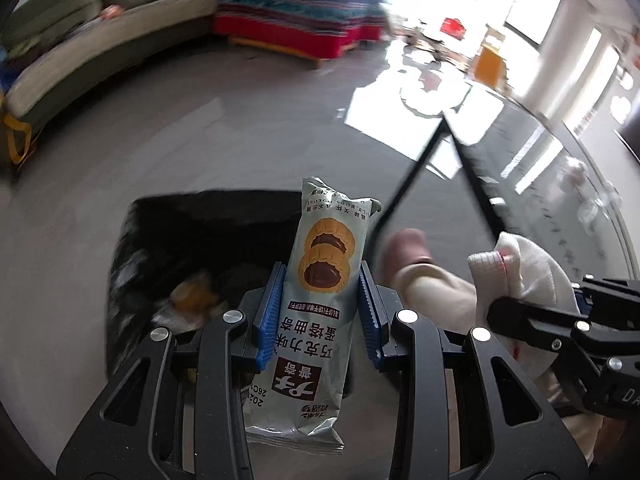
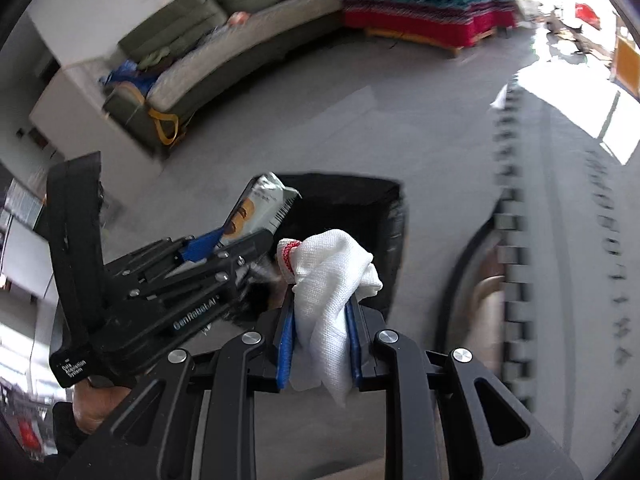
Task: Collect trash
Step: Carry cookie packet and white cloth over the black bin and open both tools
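Note:
My left gripper [image 1: 322, 280] is shut on a pale cookie wrapper [image 1: 316, 304] printed with two chocolate cookies, held above a black-lined trash bin [image 1: 160, 240] on the floor. My right gripper [image 2: 320, 312] is shut on a crumpled white cloth [image 2: 332, 280] with a red-stitched edge, over the same bin [image 2: 360, 208]. The right gripper and cloth show at the right of the left wrist view [image 1: 520, 264]. The left gripper with the wrapper [image 2: 256, 204] shows at the left of the right wrist view. Some trash lies inside the bin [image 1: 192, 296].
Grey floor all around. A curved grey-green sofa [image 1: 80, 52] runs along the back left, and a red striped covered seat [image 1: 296, 12] stands at the back. A glass table edge [image 1: 580, 184] with black legs is at the right. A person's foot [image 1: 408, 248] is beside the bin.

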`<state>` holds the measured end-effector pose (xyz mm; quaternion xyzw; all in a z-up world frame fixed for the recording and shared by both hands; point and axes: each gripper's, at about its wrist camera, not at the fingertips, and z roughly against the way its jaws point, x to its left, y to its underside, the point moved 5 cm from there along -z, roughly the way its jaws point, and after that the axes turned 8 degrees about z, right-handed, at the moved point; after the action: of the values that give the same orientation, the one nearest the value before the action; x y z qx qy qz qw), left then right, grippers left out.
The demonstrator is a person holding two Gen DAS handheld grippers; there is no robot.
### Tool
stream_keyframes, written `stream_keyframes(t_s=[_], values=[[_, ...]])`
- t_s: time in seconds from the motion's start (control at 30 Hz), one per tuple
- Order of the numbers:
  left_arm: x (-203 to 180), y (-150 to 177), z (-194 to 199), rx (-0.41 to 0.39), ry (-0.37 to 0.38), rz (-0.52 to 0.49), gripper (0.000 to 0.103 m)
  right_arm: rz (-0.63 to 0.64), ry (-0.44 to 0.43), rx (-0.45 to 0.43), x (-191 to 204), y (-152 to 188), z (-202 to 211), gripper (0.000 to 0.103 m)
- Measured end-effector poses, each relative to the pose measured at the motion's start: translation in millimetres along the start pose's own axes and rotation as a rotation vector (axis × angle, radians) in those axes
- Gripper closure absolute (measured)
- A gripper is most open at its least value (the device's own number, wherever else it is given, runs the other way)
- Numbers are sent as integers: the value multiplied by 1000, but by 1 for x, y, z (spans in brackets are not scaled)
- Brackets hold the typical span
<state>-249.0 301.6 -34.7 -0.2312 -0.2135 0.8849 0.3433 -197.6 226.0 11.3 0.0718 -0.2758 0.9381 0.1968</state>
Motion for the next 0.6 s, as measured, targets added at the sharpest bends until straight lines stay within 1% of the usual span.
stream_keyframes(t_s=[0.13,0.2,0.23,0.27,0.3,0.33,0.37,0.43,0.5,0.6], values=[[43,1,-2,3,-67,85,68,33,-19,50,21,-7,-25,79],[60,0,-2,1,-95,121,67,51,-30,62,33,-14,-38,76],[69,0,-1,-1,-106,135,65,59,-40,68,36,-15,-42,63],[75,-2,-1,-2,-117,152,54,73,-45,88,40,-19,-50,39],[79,-4,0,-3,-127,162,39,84,-28,102,44,-23,-56,33],[84,-8,1,-10,-144,172,5,91,-8,96,48,-27,-60,32],[90,-11,6,-40,-174,185,6,100,16,81,47,-29,-60,32],[97,-15,13,-72,-202,206,6,99,15,72,46,-28,-58,32],[103,-16,16,-78,-197,235,6,85,5,69,45,-26,-56,32],[103,-17,15,-69,-190,245,6,78,4,60,38,-24,-53,32]])
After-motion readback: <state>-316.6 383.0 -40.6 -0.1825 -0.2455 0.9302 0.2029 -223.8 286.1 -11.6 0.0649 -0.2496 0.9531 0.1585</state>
